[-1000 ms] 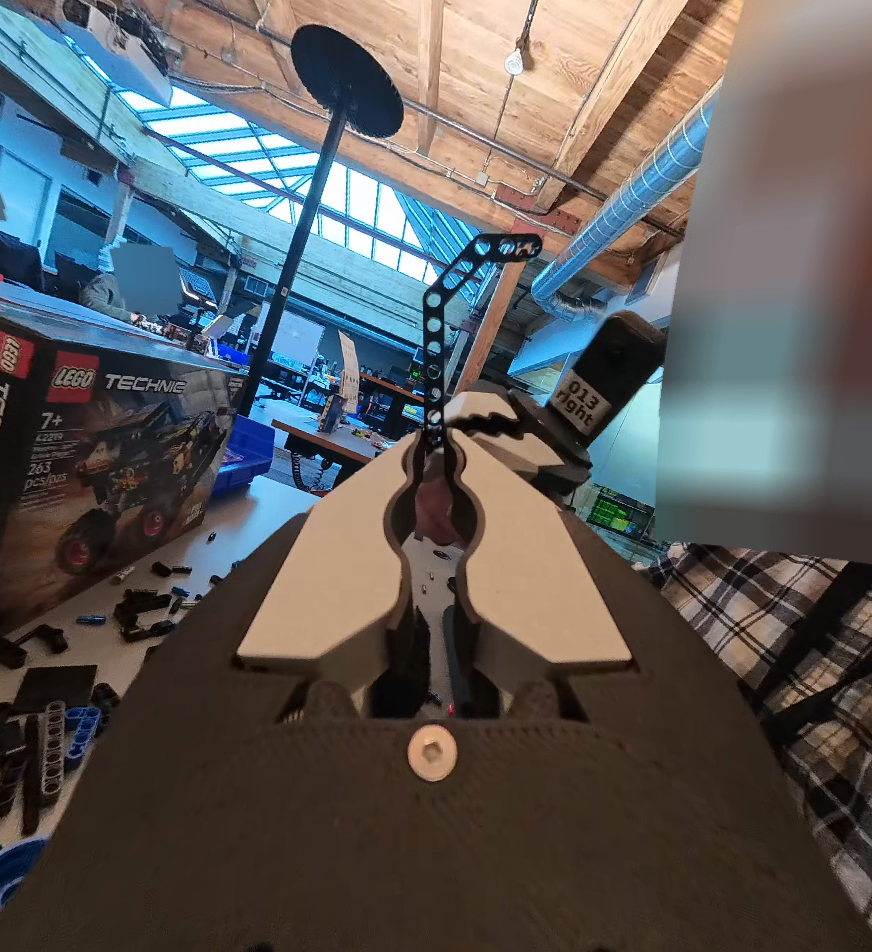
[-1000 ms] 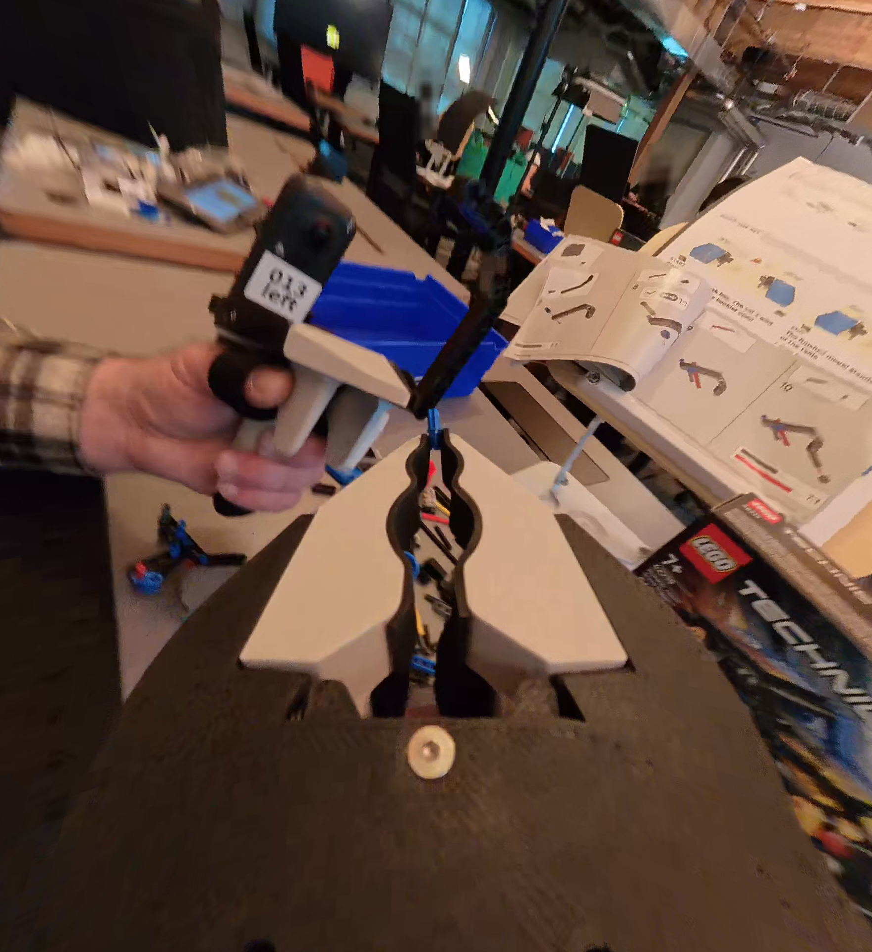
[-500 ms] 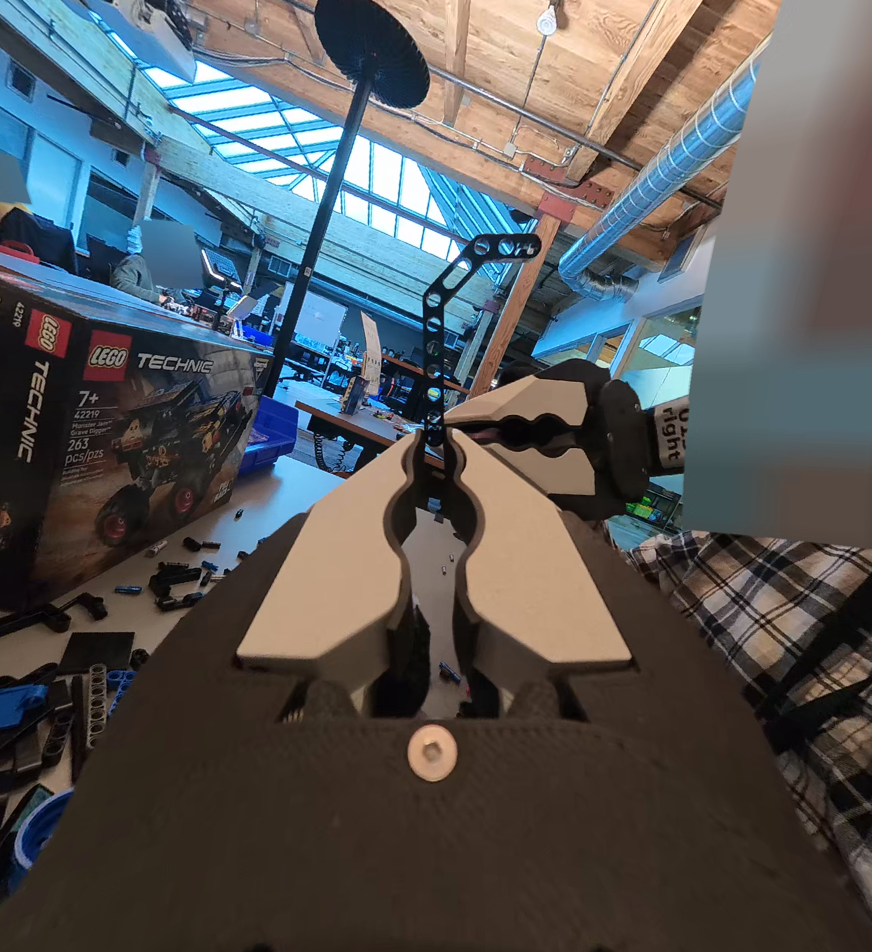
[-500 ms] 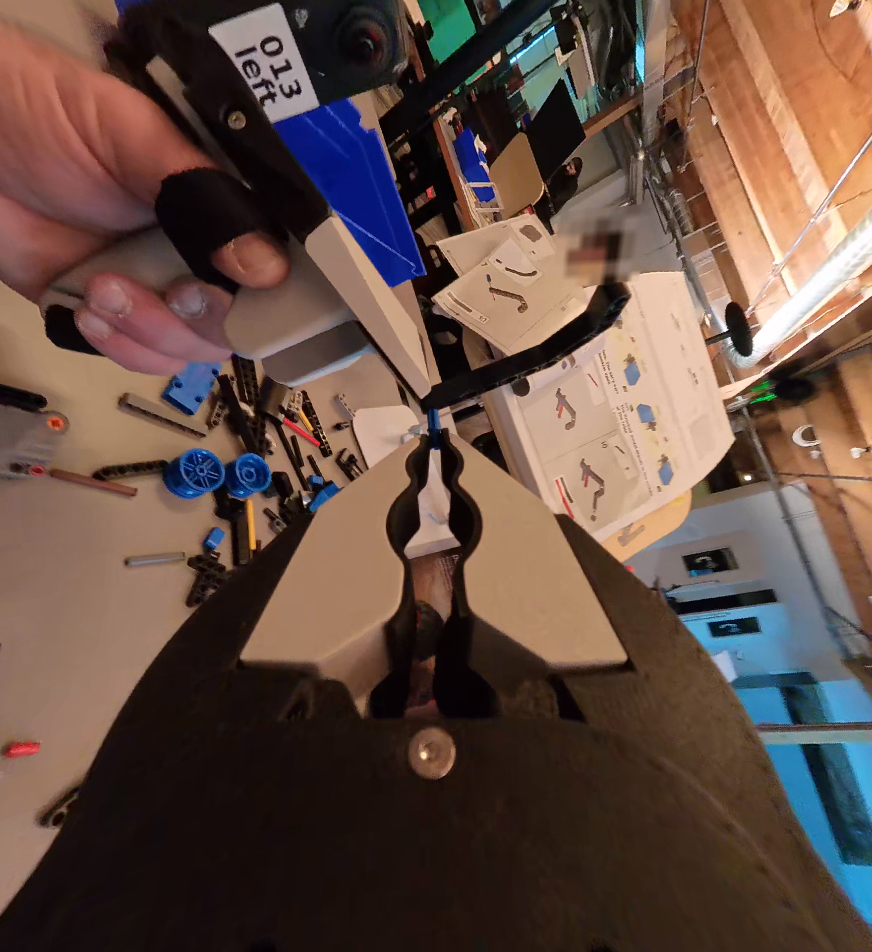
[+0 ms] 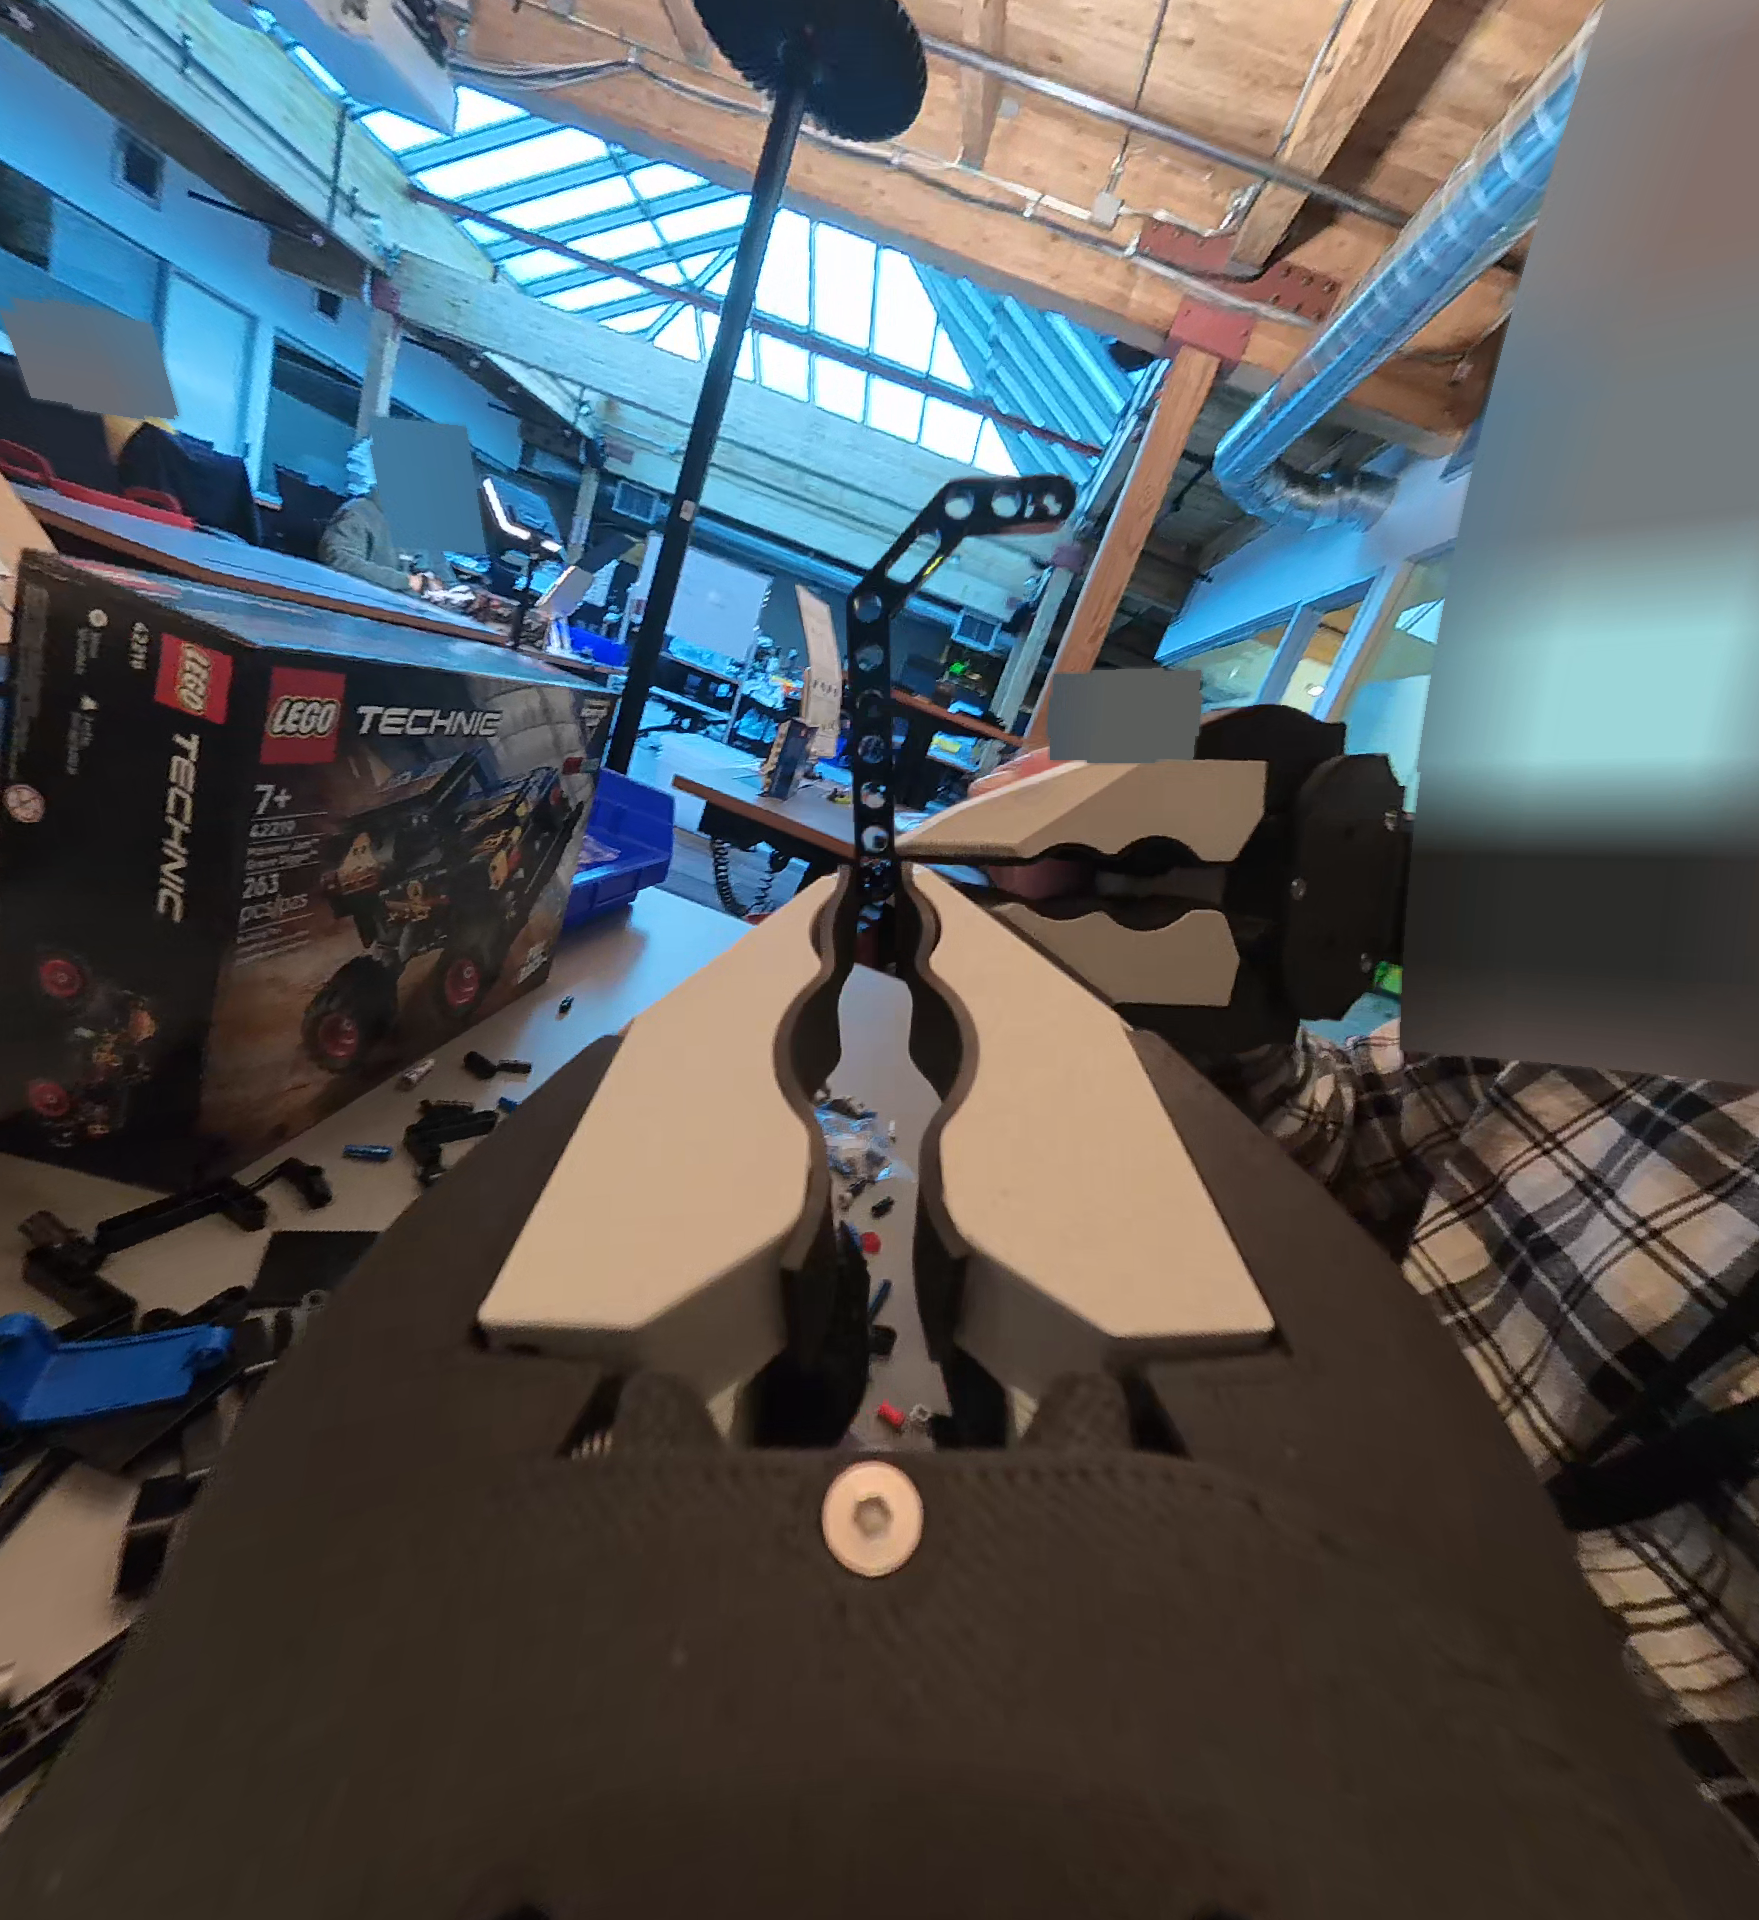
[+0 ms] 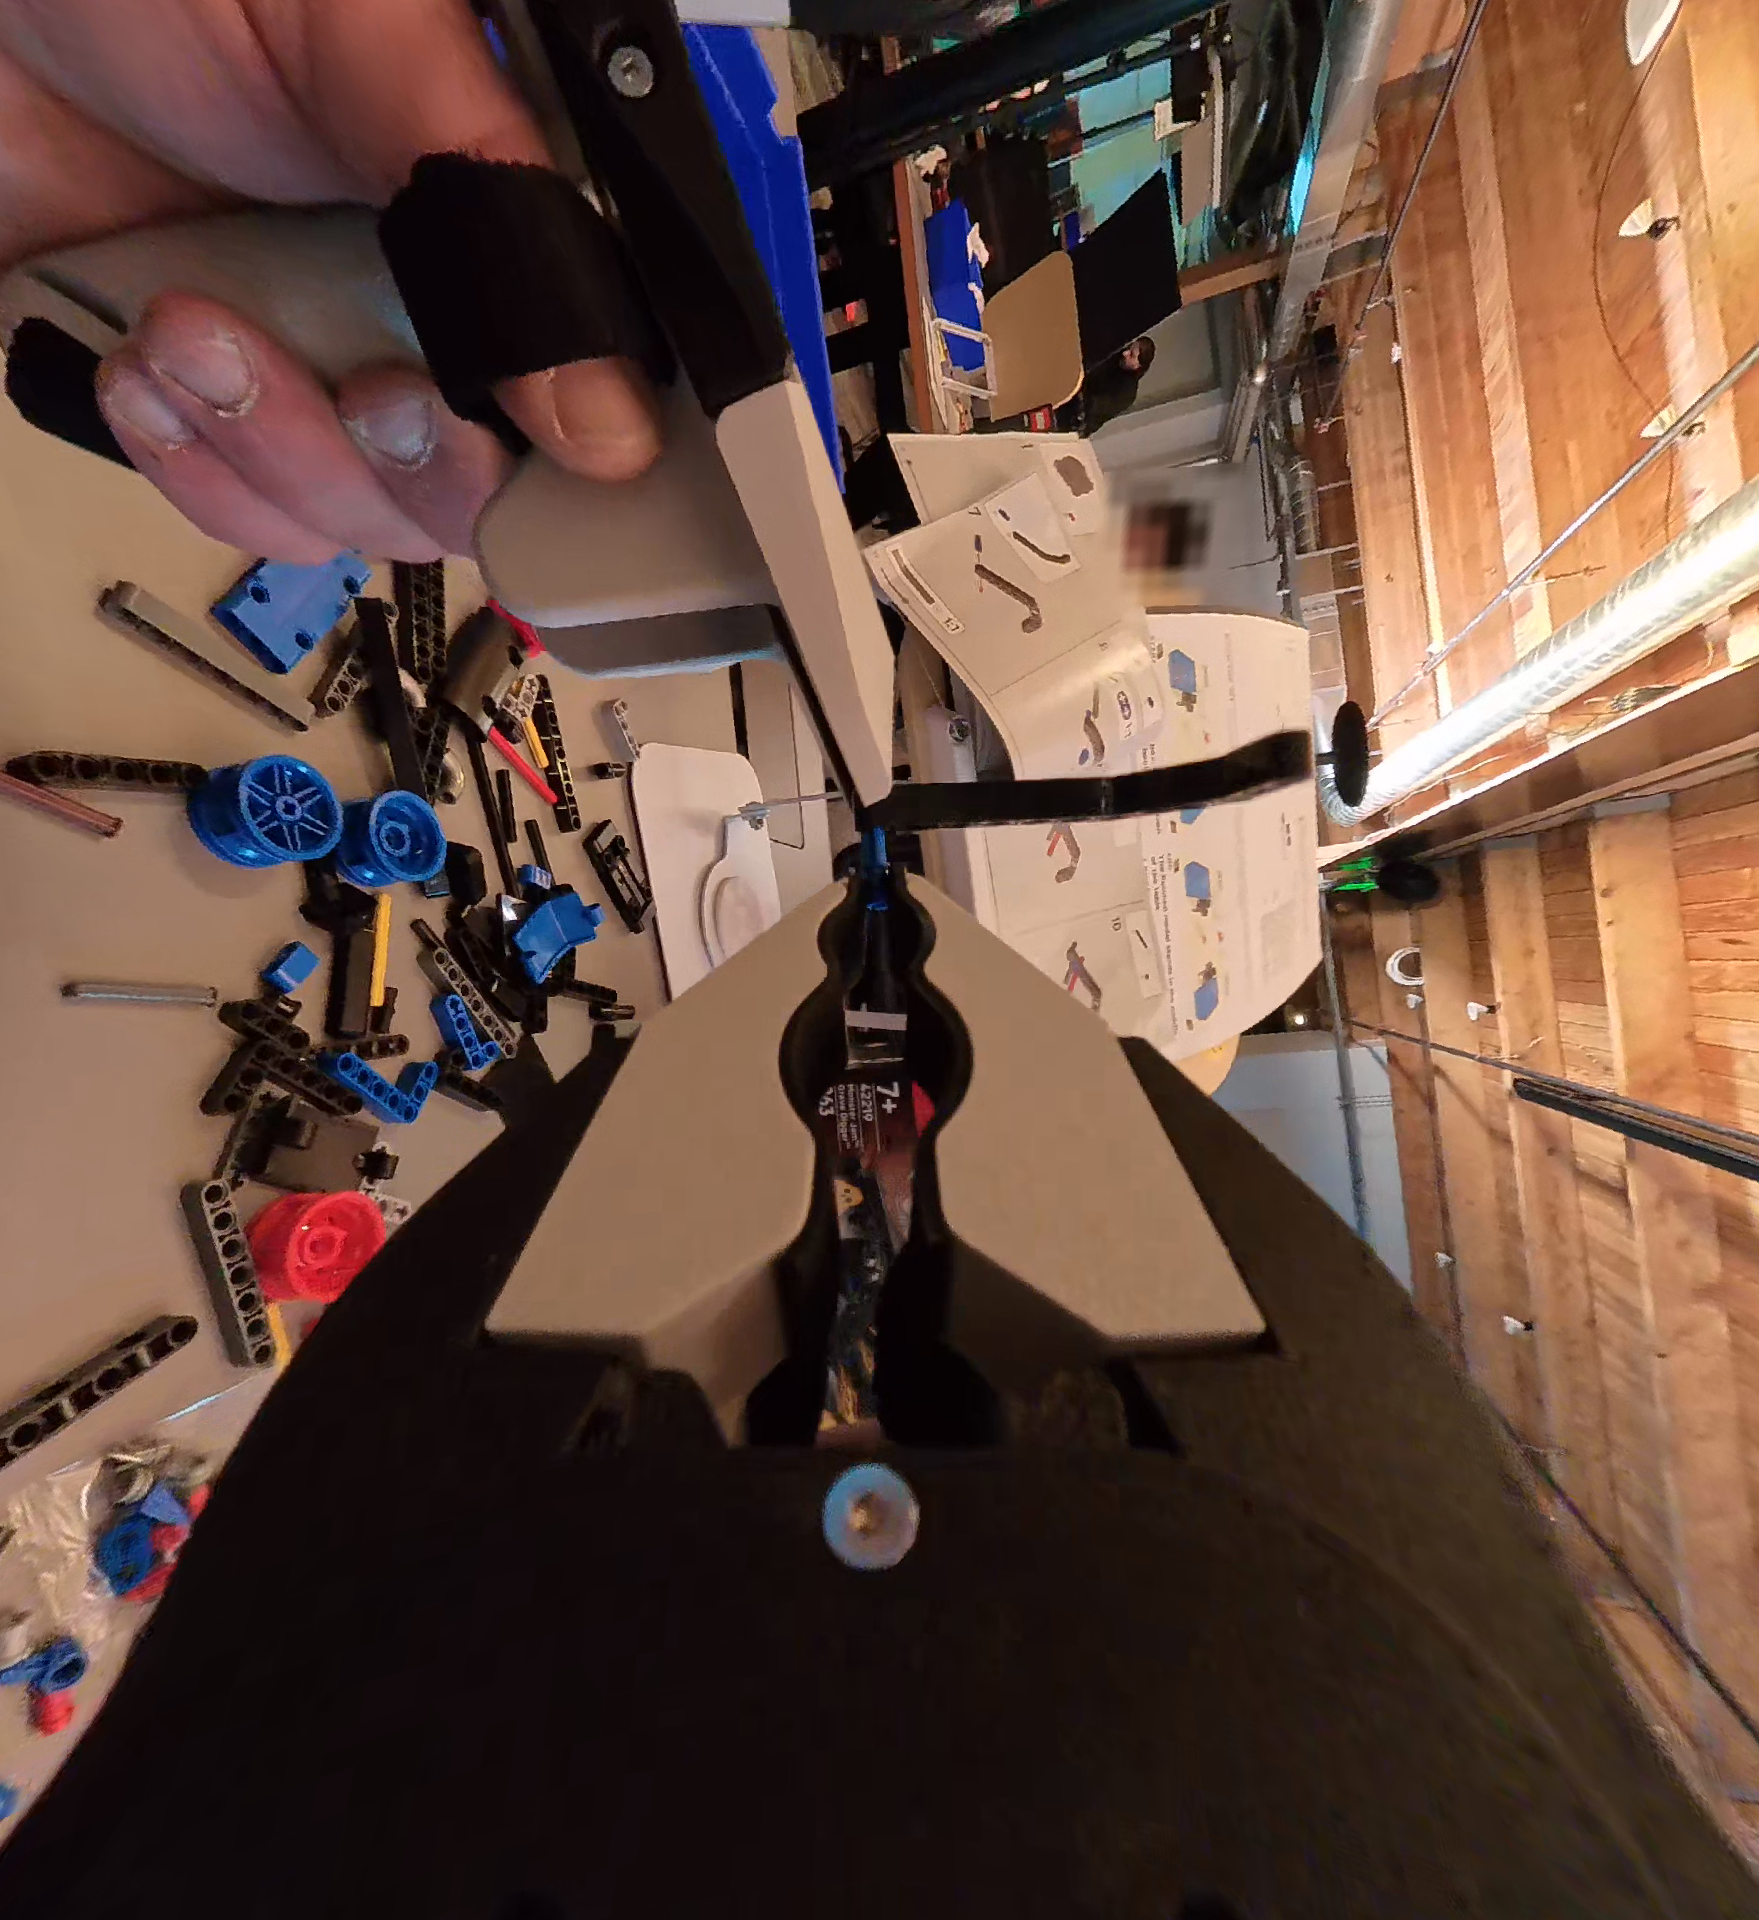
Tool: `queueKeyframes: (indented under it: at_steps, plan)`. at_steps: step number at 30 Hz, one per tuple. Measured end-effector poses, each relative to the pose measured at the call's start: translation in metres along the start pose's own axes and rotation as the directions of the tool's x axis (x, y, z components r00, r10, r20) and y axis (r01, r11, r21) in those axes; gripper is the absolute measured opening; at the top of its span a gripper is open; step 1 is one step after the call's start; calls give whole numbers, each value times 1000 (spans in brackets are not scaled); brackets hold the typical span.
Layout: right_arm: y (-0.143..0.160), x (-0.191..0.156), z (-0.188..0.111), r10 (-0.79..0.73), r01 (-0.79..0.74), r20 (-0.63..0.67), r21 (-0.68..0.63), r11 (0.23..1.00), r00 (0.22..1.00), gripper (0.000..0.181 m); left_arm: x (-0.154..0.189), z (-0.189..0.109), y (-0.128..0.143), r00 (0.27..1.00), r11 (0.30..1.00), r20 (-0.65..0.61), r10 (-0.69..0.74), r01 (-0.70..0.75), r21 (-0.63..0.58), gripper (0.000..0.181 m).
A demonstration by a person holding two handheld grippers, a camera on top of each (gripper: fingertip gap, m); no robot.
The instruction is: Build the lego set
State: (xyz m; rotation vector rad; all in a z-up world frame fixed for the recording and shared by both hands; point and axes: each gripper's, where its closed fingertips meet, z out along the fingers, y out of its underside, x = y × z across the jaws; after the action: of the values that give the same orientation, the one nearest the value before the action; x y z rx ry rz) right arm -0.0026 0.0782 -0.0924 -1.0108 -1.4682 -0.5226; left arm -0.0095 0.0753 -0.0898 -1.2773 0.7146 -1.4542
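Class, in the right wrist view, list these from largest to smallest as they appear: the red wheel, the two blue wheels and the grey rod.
1. Left blue wheel
2. Red wheel, close to it, so that order is unsure
3. Right blue wheel
4. Grey rod, long but thinnest

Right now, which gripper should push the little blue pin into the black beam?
Probably the right gripper: it pinches the blue pin at the black beam, which the left gripper holds.

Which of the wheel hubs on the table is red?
The lone red hub, nearest the right hand-held gripper's black body, beside a grey beam. The two blue hubs sit together farther up the table.
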Motion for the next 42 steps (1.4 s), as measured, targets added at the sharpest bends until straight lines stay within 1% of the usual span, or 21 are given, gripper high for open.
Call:
queueKeyframes:
  at_steps: [5, 9, 13, 26, 34, 42]
  plan:
    - [0, -1, 2, -17, 17, -13, 10, 1000, 1000, 0, -2, -1, 0, 999, 999, 0, -32, 32, 3, 4]
    - [-1, 2, 1, 18, -17, -22, 40, 999, 1000, 0, 0, -1, -3, 997, 997, -29, -72, 73, 25, 4]
    - [-4, 5, 1, 9, -6, -60, 48, 999, 998, 0, 1, -1, -7, 991, 991, -61, -117, 120, 56, 4]
    - [-10, 11, -1, -109, 119, -129, 72, 990, 986, 1, 6, -3, -14, 971, 972, -119, -206, 218, 94, 4]
    - [-12, 11, 0, -109, 122, -130, 97, 988, 986, 2, 5, -3, -14, 971, 972, -121, -205, 216, 94, 3]
    - [-11, 10, 0, -118, 133, -129, 113, 985, 985, 2, 5, -3, -12, 987, 988, -87, -136, 141, 55, 4]
